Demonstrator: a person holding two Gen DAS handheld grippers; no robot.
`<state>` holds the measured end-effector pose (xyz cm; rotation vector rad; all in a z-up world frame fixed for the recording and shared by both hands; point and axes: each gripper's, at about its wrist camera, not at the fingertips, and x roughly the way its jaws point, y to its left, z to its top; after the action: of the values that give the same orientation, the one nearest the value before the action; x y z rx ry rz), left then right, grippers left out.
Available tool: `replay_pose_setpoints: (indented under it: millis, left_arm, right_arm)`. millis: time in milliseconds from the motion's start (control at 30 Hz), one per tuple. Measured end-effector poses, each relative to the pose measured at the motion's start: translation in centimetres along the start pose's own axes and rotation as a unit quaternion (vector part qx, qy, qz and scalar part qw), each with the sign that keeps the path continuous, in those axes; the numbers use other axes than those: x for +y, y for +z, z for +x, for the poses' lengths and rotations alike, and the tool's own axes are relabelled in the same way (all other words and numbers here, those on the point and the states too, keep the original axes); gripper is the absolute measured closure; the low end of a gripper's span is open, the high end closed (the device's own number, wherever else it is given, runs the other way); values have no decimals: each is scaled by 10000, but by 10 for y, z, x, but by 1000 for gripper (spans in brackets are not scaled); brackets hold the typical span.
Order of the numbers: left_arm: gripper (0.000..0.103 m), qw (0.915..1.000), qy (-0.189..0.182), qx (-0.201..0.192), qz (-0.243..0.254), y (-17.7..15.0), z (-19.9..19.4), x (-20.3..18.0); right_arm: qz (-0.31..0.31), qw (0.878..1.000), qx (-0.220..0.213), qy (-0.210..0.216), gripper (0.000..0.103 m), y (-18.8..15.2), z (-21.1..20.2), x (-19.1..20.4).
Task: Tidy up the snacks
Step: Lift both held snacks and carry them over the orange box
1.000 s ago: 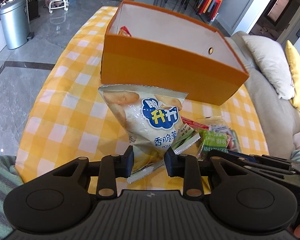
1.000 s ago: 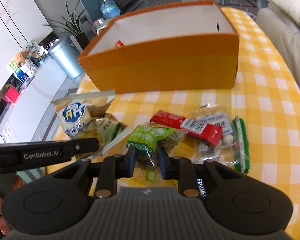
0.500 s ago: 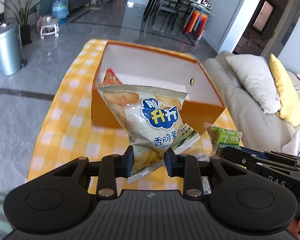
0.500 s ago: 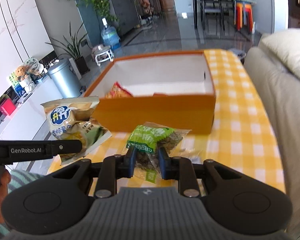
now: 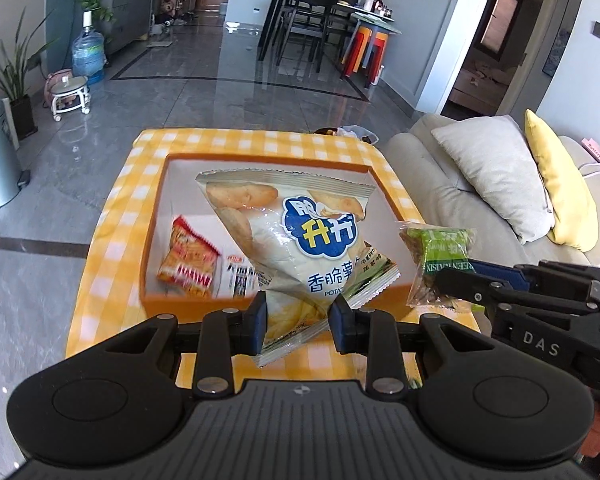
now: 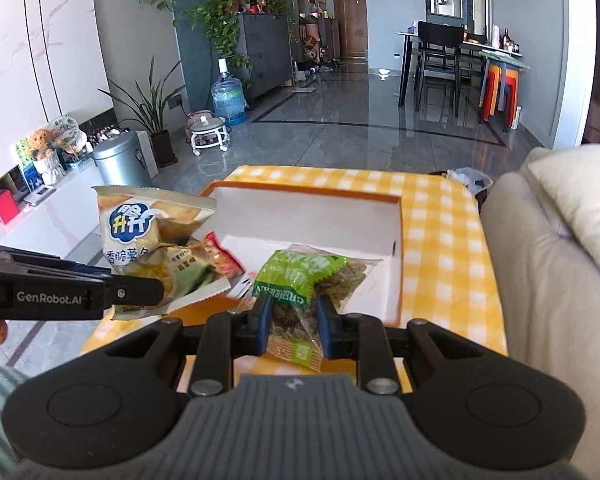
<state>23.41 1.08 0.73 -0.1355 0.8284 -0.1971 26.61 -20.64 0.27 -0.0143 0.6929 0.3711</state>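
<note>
Left gripper (image 5: 299, 322): black two-finger tool with blue pads, clamped on the lower corner of a white crinkled potato-chip bag (image 5: 296, 240) with a blue cloud logo; the bag hangs in the air over the near wall of the box. Right gripper (image 6: 293, 325): same make, closed on the lower end of a clear plastic pouch with a green raisin label (image 6: 304, 292), likewise held aloft above the box's near edge, just right of the chip bag. Orange cardboard box with white interior (image 5: 156, 220): open-topped, standing on the table. Contents visible in the left-wrist view: one red-and-orange snack packet (image 5: 188, 260) lying at the near left, and a white printed packet (image 5: 240, 276) just beside it, partly hidden by the chip bag. Yellow-and-white checked tablecloth (image 6: 444, 248): covers the table beneath the box. Beige sofa (image 5: 452, 208) stands to the right of the table.
</note>
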Motion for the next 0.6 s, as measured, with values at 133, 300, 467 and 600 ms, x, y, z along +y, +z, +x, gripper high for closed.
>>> replay_pose_setpoints:
  millis: [133,300,467,600]
  left_arm:
    - [68,9998,-49,185,48,18,22,-2]
    - [68,9980,-70,566,278,33,56,-7]
    - [68,9945,-44,953,435,41,91,-9]
    - [68,9908,6,1248,520,43,117,-8]
  right_arm:
    - [-192,9996,146,-118,82,20,24,-11]
    - [-550,9972,452,-219,82,35,61,-22]
    - [-747,9932,885,-138,83,42,100,-34]
    - [-838,9891,1194,-174,82,42,126,-40]
